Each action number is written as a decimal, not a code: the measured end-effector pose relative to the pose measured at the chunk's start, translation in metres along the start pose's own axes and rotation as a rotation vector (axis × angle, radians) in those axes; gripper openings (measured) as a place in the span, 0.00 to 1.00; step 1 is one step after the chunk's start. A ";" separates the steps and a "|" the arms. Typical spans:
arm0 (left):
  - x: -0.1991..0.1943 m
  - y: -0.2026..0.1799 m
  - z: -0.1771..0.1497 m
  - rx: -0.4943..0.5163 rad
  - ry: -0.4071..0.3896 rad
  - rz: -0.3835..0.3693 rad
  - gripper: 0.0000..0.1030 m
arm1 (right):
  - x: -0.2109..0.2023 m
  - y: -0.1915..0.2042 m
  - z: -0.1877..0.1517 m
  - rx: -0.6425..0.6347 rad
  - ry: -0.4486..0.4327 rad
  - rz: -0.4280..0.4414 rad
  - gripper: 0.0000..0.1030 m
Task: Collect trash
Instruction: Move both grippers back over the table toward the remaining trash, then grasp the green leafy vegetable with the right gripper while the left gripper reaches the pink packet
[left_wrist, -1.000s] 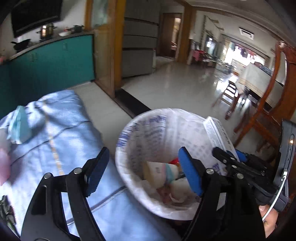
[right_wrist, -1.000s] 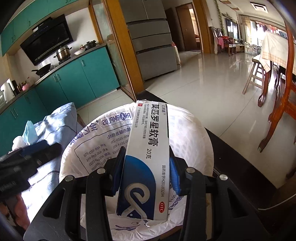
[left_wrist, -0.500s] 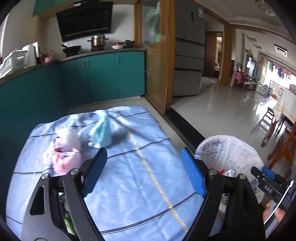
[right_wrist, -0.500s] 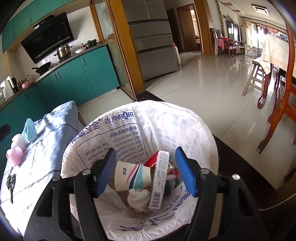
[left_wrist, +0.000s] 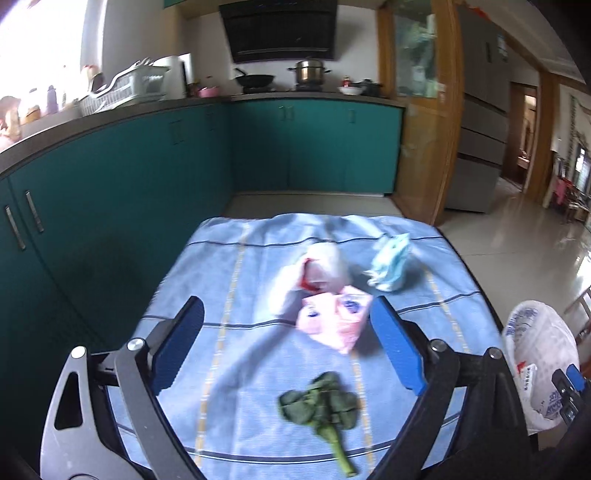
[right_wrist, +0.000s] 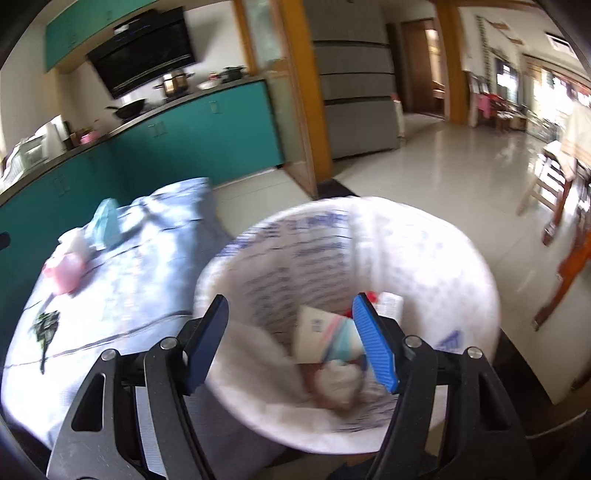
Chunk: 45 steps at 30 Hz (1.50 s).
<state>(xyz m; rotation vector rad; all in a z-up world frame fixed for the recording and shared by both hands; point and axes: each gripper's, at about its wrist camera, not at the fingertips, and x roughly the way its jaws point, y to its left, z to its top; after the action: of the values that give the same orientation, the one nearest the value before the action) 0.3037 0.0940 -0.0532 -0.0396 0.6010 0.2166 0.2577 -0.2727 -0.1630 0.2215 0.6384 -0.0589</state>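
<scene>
The left tool (left_wrist: 288, 347) hangs released over a desk draped in a blue striped cloth (left_wrist: 229, 280), its blue pads spread wide with nothing between them. Nearest to it, between and just below the pads, lies a green leafy stalk (left_wrist: 323, 406), stem pointing toward the camera. Beyond that, close to the right pad, sits a pink packet (left_wrist: 334, 323), touching a crumpled white bag (left_wrist: 317, 273) with a red patch showing at its mouth. A crumpled blue mask (left_wrist: 389, 267) rests just right of the white bag, apart from it. At the desk's right edge stands the bin (left_wrist: 541, 354), lined with a printed white bag.

The right tool (right_wrist: 290, 341) is likewise released, pads wide apart and holding nothing, poised above the bin (right_wrist: 443, 258). Inside the liner lie a paper cup (right_wrist: 325, 338) with a red and blue band, a white wad (right_wrist: 338, 380) below it, and a small box (right_wrist: 389, 304) standing against the far side beside something red. The view is blurred.

Behind the desk run teal cabinets (left_wrist: 155, 177) under a counter carrying a pot (left_wrist: 309, 72) and a wok (left_wrist: 256, 79), below a black range hood (left_wrist: 280, 29).
</scene>
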 end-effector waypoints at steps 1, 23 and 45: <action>0.001 0.009 0.000 -0.020 0.013 0.007 0.89 | -0.001 0.013 0.002 -0.025 0.002 0.024 0.68; -0.004 0.090 -0.012 -0.167 0.064 0.002 0.92 | 0.006 0.203 -0.024 -0.325 0.146 0.340 0.71; 0.017 0.105 -0.020 -0.202 0.123 0.019 0.92 | 0.061 0.323 -0.049 -0.541 0.283 0.373 0.36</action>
<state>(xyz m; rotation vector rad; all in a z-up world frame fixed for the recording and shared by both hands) 0.2836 0.1979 -0.0763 -0.2440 0.7004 0.2946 0.3176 0.0544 -0.1777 -0.1816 0.8601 0.5077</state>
